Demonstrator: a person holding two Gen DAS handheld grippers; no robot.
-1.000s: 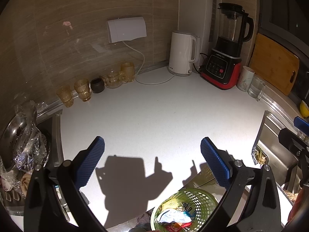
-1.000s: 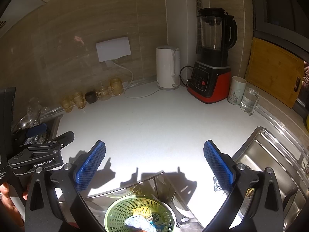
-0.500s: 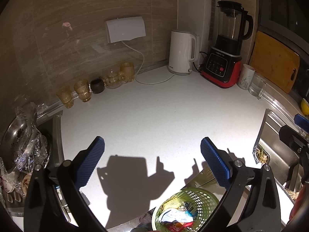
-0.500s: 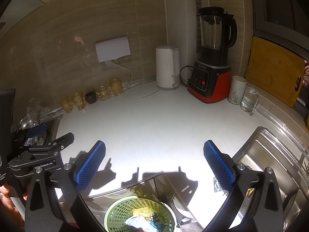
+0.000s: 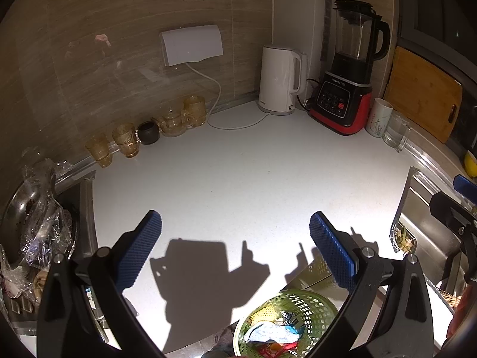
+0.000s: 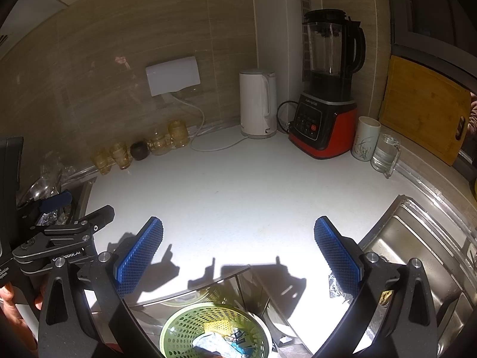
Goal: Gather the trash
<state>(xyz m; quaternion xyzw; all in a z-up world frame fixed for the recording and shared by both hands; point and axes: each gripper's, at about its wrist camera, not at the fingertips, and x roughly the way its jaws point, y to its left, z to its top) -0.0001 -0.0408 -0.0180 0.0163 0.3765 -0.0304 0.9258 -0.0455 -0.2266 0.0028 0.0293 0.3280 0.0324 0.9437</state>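
Left wrist view: the left gripper (image 5: pixel 235 243) hovers above the white countertop (image 5: pixel 238 179), jaws spread wide and holding nothing. Below the counter edge sits a green perforated basket (image 5: pixel 313 307) containing crumpled wrappers (image 5: pixel 272 332). A white kettle (image 5: pixel 280 79) and a red-and-black blender (image 5: pixel 345 71) stand against the back wall; amber glasses (image 5: pixel 125 140) line the wall to the left. A steel sink (image 5: pixel 432 238) lies at right.

Right wrist view: the right gripper (image 6: pixel 238 249) is likewise wide apart and empty above the counter. The same basket (image 6: pixel 184 325) appears low at centre, trash (image 6: pixel 217 344) inside it. The left gripper's body (image 6: pixel 59 238) shows at left, a hand (image 6: pixel 12 307) gripping it.
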